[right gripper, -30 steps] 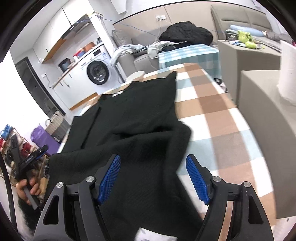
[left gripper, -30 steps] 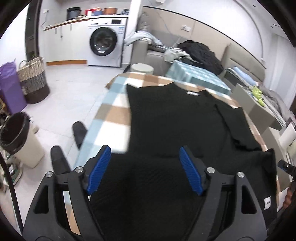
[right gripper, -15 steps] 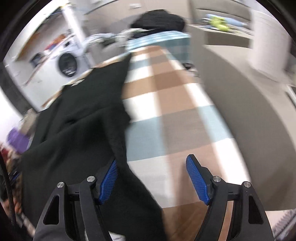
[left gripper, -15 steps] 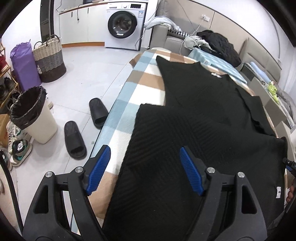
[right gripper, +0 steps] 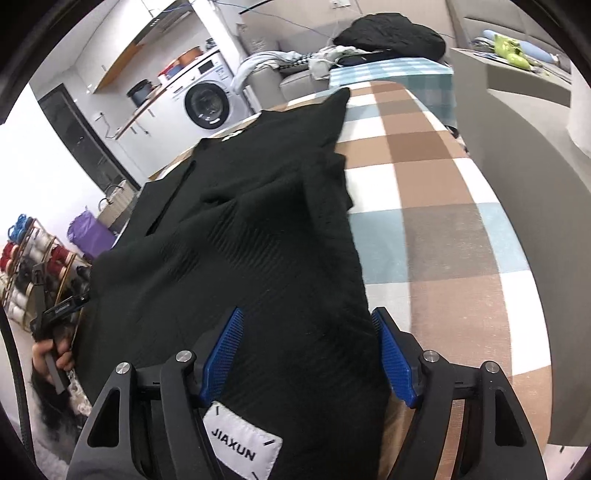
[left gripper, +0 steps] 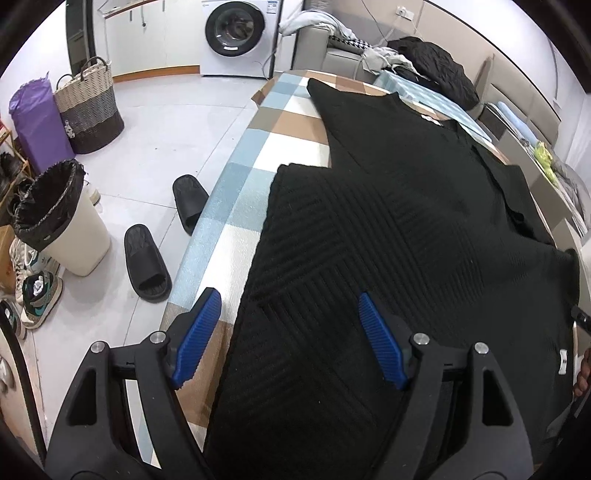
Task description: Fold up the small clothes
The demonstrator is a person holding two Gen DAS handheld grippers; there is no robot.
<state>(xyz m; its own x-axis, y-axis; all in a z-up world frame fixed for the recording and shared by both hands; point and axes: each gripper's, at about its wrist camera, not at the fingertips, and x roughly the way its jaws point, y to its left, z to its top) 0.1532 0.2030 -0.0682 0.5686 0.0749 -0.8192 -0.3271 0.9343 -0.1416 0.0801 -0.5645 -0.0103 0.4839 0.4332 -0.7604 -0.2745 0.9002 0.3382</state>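
A black knit sweater [left gripper: 388, 221] lies spread on a table with a checked brown, blue and white cloth [left gripper: 255, 147]. Its hem end is nearest me. In the left wrist view my left gripper [left gripper: 291, 332] is open over the sweater's near left edge, with its blue pads either side of that edge. In the right wrist view the sweater [right gripper: 258, 206] lies bunched, and my right gripper [right gripper: 310, 354] is open over its near right edge. A white label reading JIAXUN [right gripper: 240, 443] shows on the hem between the gripper's arms.
Left of the table on the floor are two black slippers [left gripper: 147, 258], a white bin with a black bag [left gripper: 62, 221], a woven basket [left gripper: 88, 107] and a purple bag. A washing machine [left gripper: 236, 33] and a sofa with clothes stand beyond. A grey cabinet [right gripper: 517, 122] flanks the table's right.
Both grippers have drawn back toward the near end of the sweater. The right gripper swung off to the right over bare cloth, then came back over the sweater's right edge. Both stayed open.
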